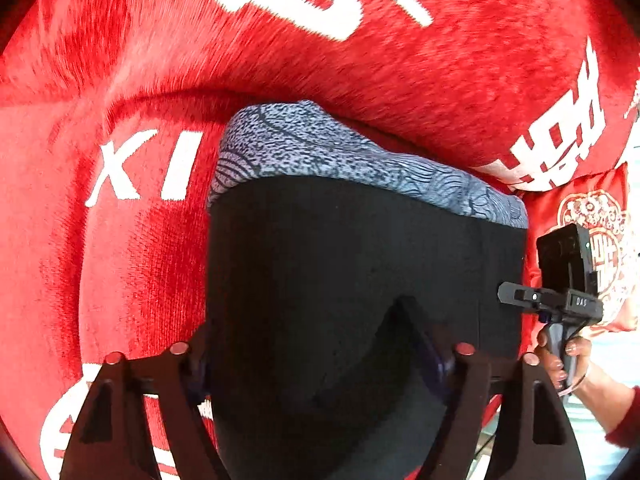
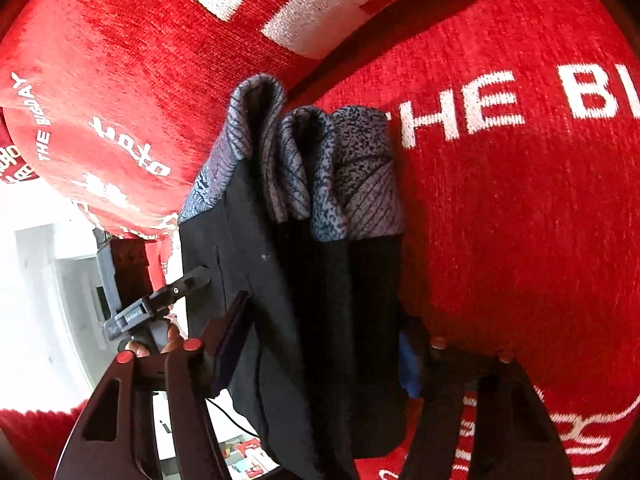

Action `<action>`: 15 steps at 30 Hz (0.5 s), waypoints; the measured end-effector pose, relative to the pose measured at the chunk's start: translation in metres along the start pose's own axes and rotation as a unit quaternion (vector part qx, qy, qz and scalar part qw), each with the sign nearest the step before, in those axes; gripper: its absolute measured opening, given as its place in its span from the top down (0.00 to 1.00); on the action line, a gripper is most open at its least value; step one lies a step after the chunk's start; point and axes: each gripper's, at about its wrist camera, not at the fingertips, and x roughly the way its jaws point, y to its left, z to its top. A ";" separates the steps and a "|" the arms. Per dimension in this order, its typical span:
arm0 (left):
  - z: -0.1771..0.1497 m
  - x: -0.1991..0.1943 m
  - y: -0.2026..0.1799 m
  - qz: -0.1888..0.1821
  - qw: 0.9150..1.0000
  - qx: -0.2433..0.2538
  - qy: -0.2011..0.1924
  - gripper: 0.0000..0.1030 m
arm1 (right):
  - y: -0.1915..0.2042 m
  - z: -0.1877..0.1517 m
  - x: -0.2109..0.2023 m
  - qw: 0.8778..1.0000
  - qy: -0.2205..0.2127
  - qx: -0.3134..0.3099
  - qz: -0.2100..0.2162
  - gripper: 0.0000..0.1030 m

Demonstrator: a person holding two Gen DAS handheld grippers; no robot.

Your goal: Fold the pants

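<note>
The pants [image 1: 360,264] are a folded bundle of black cloth topped by a grey patterned waistband [image 1: 320,148], lying on a red plush cover. My left gripper [image 1: 324,360] has the bundle filling the gap between its fingers, and both pads press into the black cloth. In the right wrist view the pants [image 2: 312,280] show as stacked folds seen edge-on. My right gripper [image 2: 320,344] is shut on that end of the stack. Each gripper shows in the other's view: the right gripper [image 1: 520,294] at the bundle's right edge, the left gripper [image 2: 188,280] at its left edge.
The red cover [image 1: 132,264] with white lettering spreads under and around the pants, and a red back cushion [image 1: 400,60] rises right behind the waistband. A red embroidered pillow [image 1: 580,216] lies to the right. A person's hand [image 1: 564,360] holds the right gripper. A bright white room [image 2: 36,280] lies off the seat's left edge.
</note>
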 end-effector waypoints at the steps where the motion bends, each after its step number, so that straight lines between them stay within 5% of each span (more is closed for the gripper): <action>1: -0.001 -0.001 -0.003 0.006 1.000 0.001 -0.004 0.28 | 0.003 0.000 -0.001 1.000 0.000 -0.003 0.003 0.44; 4: -0.004 -0.005 -0.013 0.015 1.000 0.002 -0.018 0.32 | 0.009 -0.002 -0.004 1.000 -0.002 -0.001 0.019 0.52; 15: -0.031 -0.052 -0.030 0.005 0.999 0.023 -0.041 0.35 | 0.044 -0.048 -0.022 0.998 -0.032 -0.012 0.047 0.53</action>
